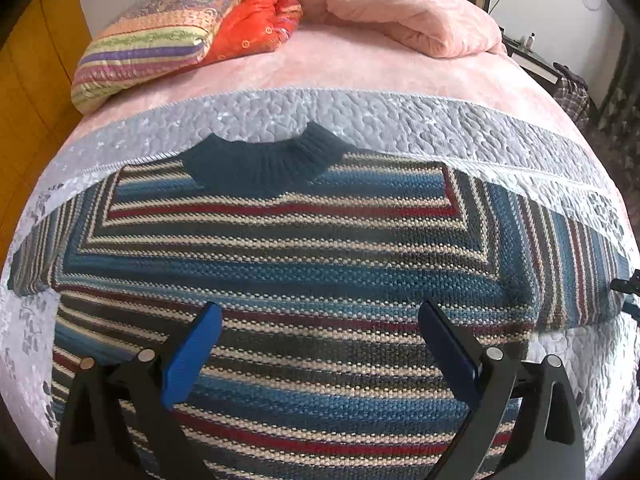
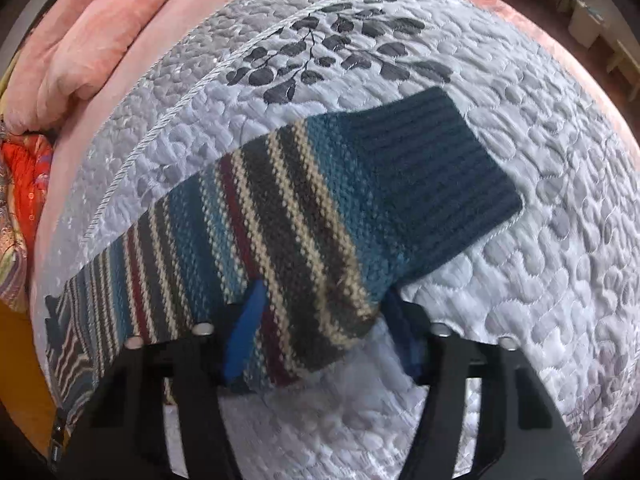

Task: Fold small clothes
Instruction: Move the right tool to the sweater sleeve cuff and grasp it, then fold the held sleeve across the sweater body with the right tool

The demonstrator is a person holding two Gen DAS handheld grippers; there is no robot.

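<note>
- Centrally placed: striped knit sweater [image 1: 280, 264], spread flat and face up on the grey quilted coverlet [image 1: 400, 120] of the bed, dark ribbed collar [image 1: 260, 168] pointing away from the left wrist camera, hem nearest it.
- Long axis of the body: hem to collar, straight ahead of the left claw [image 1: 320, 332]; sleeves stretched out sideways to both flanks.
- Right sleeve [image 2: 280, 216]: lying obliquely across the right wrist view, ribbed cuff [image 2: 440, 168] at the far right end, shoulder end trailing off to the lower left.
- Right claw [image 2: 320, 320]: fingers spread, straddling the sleeve's near edge just short of the cuff, blue pad [image 2: 248, 328] touching or just beside the knit; contact on the other side too blurred to tell; not yet closed on the fabric.
- Left claw: fingers wide apart, hovering over the lower body of the sweater, holding nothing.
- Judged nearer to the sleeve: the right claw; likely next step, pinch near the cuff and carry it leftward across the body.
- Open room: bare coverlet all around cuff and collar; folded pink duvet [image 1: 412, 20] and striped bedding bundle [image 1: 152, 52] well apart, beyond the collar, near the head of the bed.
</note>
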